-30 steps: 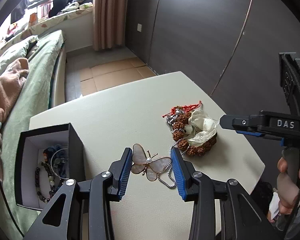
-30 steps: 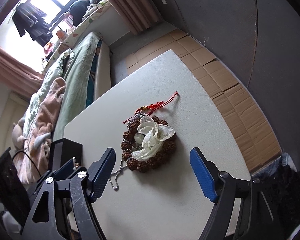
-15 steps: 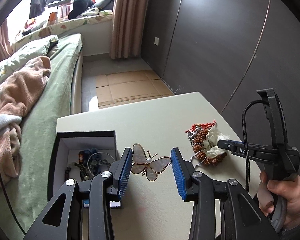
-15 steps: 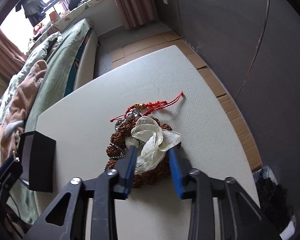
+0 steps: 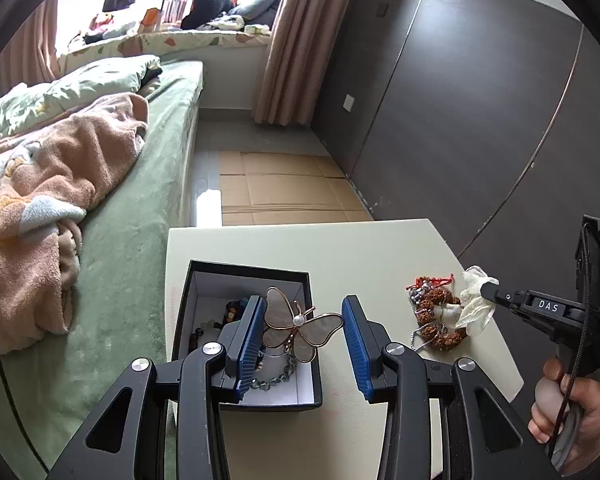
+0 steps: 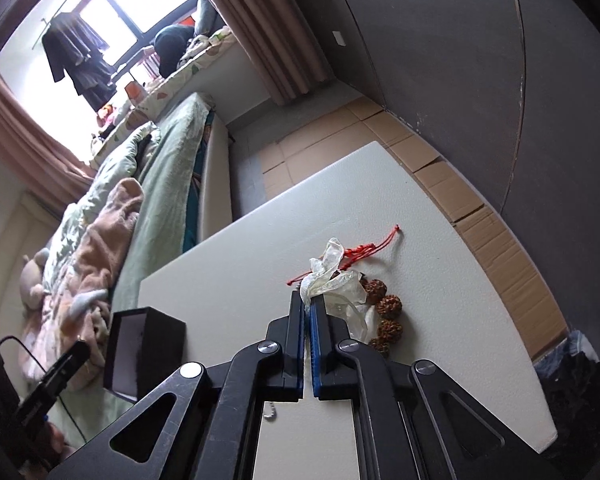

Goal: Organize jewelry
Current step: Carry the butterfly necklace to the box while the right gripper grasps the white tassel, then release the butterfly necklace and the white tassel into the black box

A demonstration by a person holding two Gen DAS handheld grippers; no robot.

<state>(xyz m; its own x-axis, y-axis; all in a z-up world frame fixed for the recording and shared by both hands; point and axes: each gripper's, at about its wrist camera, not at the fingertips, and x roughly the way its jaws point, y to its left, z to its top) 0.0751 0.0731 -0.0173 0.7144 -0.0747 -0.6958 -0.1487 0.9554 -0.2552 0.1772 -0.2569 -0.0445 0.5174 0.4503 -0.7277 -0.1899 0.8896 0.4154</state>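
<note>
My left gripper (image 5: 302, 330) is shut on a butterfly brooch (image 5: 296, 326) with pearly wings, held over the open black jewelry box (image 5: 236, 276), which holds bead bracelets (image 5: 274, 372). My right gripper (image 6: 309, 300) is shut on a crumpled white translucent piece (image 6: 332, 284) lying on a brown seed-bead bracelet (image 6: 386, 312). A red knotted cord (image 6: 364, 250) and a silver chain (image 5: 420, 340) lie with that pile (image 5: 440, 316). In the left wrist view the right gripper (image 5: 486, 292) pinches the white piece (image 5: 476, 308).
The white table (image 6: 240, 280) ends close to the right of the pile and in front. A bed with green and pink blankets (image 5: 60, 168) runs along the left. Cardboard sheets (image 5: 284, 184) cover the floor beyond. A dark wall (image 5: 460, 100) stands behind.
My left gripper carried the brooch leftward from the pile to above the box. My right gripper shut on the white piece and lifted it slightly.
</note>
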